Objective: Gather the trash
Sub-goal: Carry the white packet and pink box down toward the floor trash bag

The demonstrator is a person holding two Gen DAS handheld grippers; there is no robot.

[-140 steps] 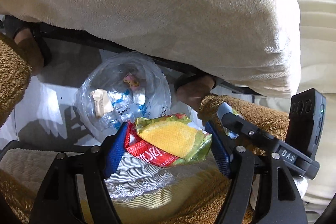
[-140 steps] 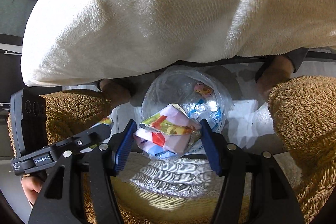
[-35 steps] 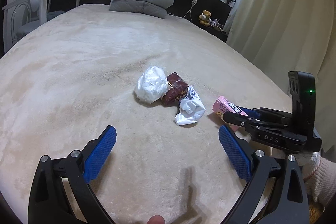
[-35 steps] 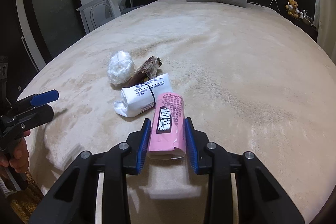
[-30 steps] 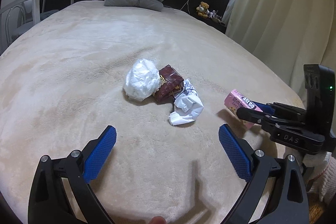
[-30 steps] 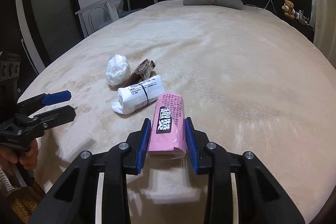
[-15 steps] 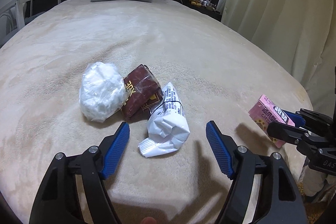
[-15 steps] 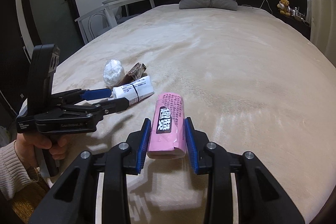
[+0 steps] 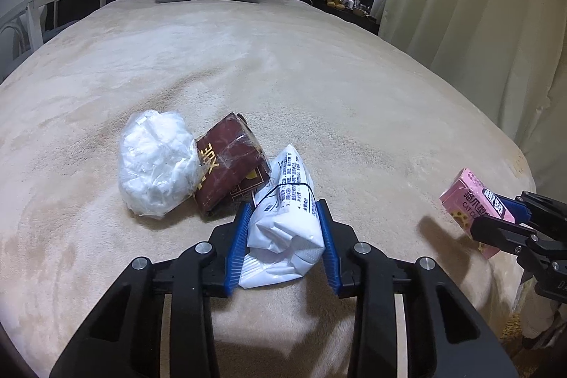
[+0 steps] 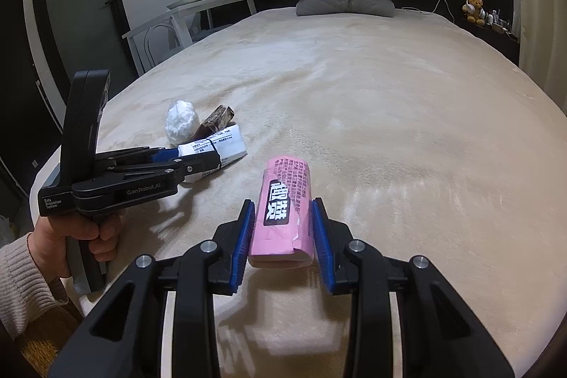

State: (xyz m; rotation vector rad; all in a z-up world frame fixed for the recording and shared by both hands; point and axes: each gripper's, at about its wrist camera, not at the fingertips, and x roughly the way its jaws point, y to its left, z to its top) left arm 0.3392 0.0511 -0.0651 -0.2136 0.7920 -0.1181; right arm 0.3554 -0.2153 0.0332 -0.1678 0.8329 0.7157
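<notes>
Left hand-held gripper (image 9: 283,236) is clamped on the white wrapper (image 9: 283,218) low in the frame, on the bed (image 9: 283,77); right hand-held gripper (image 10: 283,236) grips the pink packet (image 10: 283,211). Crinkly film could slip free when lifted, judging by the shallow bite.

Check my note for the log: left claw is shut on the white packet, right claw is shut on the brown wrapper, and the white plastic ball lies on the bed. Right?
One slip: the right claw is shut on the pink packet, as the right wrist view shows. The brown wrapper lies loose on the bed beside the white plastic ball. The left claw is indeed shut on the white packet.
</notes>
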